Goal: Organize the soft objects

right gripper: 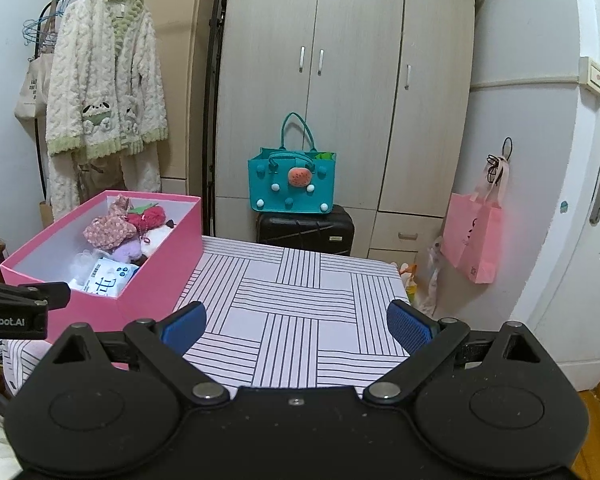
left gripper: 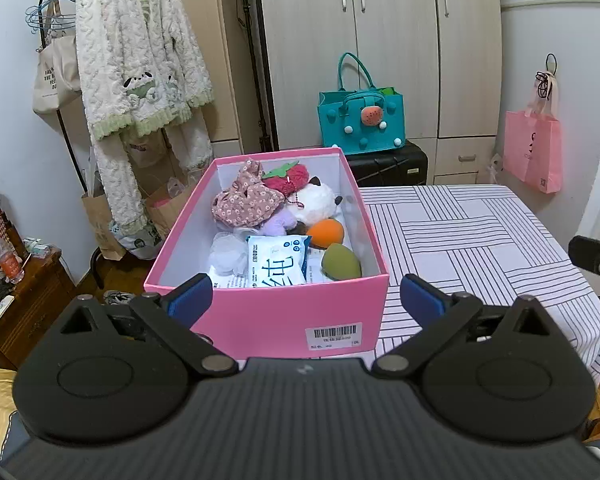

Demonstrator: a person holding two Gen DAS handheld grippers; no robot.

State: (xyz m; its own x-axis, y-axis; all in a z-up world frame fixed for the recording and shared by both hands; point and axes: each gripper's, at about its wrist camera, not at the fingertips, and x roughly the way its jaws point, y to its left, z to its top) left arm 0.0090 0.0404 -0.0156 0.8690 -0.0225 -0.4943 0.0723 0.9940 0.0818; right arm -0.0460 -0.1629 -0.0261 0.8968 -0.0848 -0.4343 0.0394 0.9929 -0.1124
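A pink box stands on the left part of the striped table. Inside it lie soft things: a floral cloth, a red strawberry plush, a white plush, an orange sponge, a green sponge, a wipes pack. My left gripper is open in front of the box's near wall, holding nothing. Over bare tablecloth to the right of the box, my right gripper is open and empty.
Behind the table stand a teal felt bag on a black suitcase and a wardrobe. A fleece robe hangs on a rack at left. A pink bag hangs on the right wall.
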